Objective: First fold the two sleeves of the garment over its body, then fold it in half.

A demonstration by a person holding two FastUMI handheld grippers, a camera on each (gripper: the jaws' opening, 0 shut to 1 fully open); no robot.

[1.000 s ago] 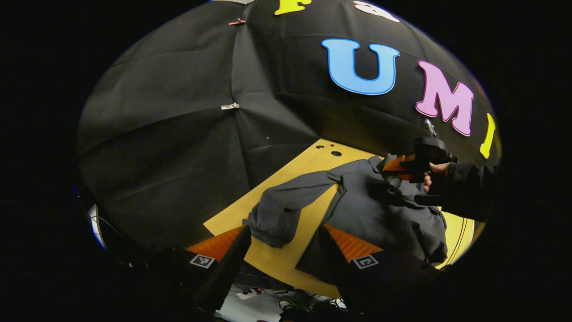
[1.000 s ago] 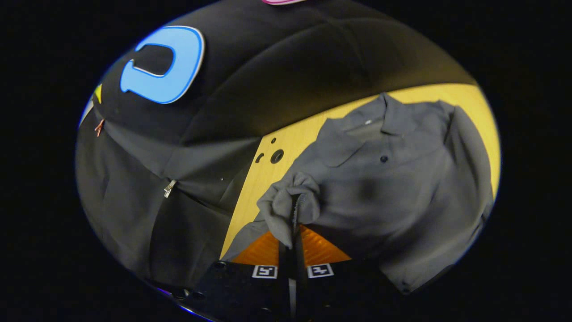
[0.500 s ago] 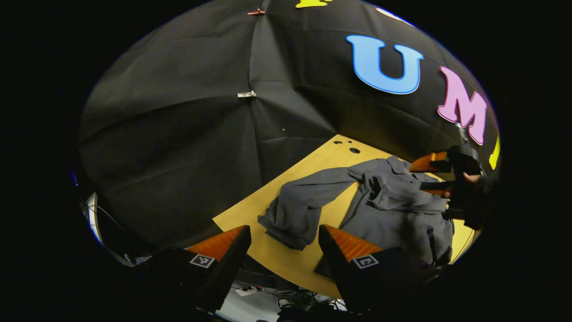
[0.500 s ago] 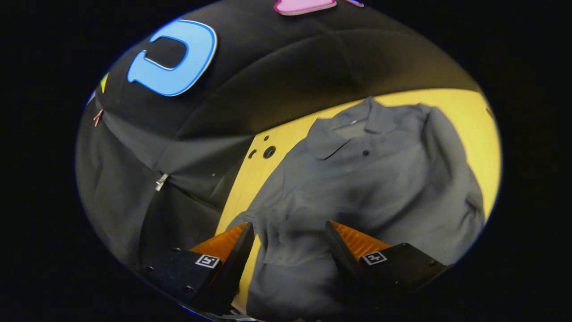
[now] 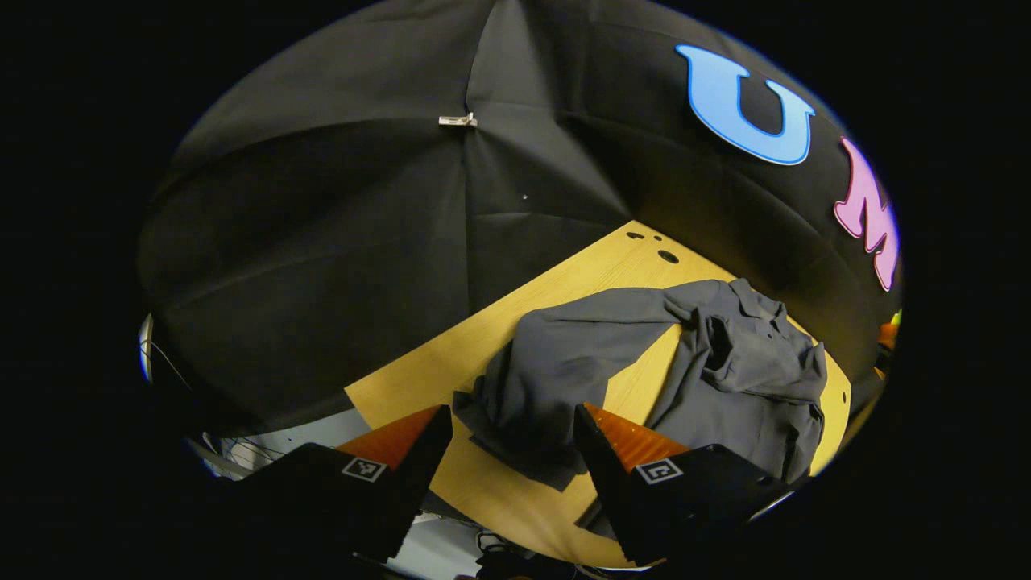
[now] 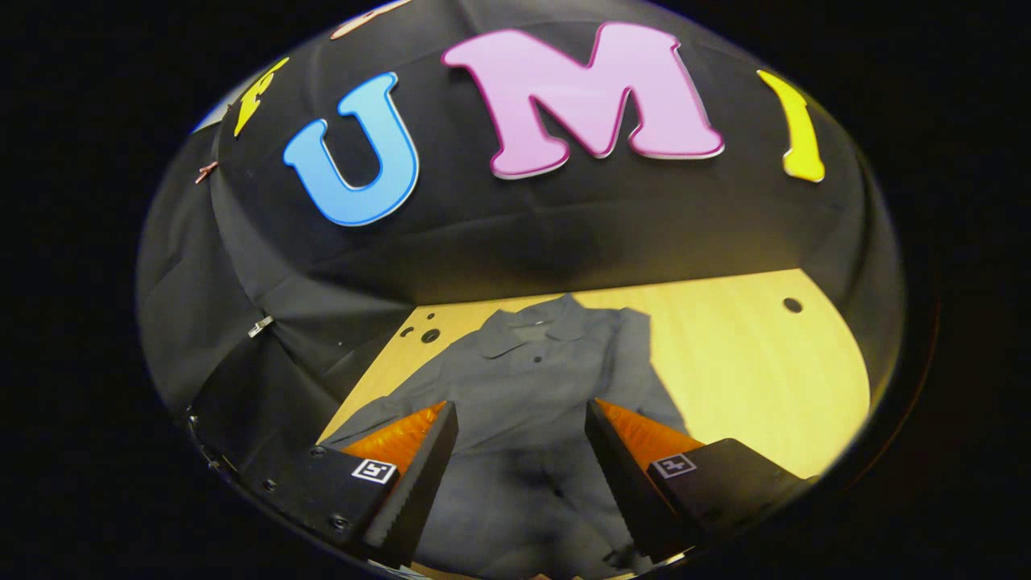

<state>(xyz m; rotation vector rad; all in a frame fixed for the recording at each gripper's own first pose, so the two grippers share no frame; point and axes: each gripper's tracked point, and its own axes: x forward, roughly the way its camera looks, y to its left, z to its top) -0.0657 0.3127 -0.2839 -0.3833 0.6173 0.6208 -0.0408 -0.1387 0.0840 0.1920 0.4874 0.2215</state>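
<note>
A dark grey collared shirt [image 5: 757, 379] lies on the wooden table [image 5: 499, 330]. One sleeve [image 5: 564, 362] stretches out sideways from the body and ends in a rumpled cuff just beyond my left gripper [image 5: 509, 451], which hangs open above it with nothing held. The other sleeve lies bunched over the chest below the collar. In the right gripper view the shirt [image 6: 532, 387] lies front up with its collar [image 6: 540, 326] toward the wall. My right gripper [image 6: 522, 459] is open over the lower body and holds nothing.
Bare table [image 6: 741, 362] stretches to the right of the shirt, with a round hole [image 6: 792, 304] near its far edge. More holes [image 5: 667, 256] mark the far corner. The table's near edge drops to a floor with cables [image 5: 499, 548].
My right gripper opened, let go of the sleeve cuff onto the chest, drew back and turned to face the wall. My left gripper moved nearer the outstretched sleeve.
</note>
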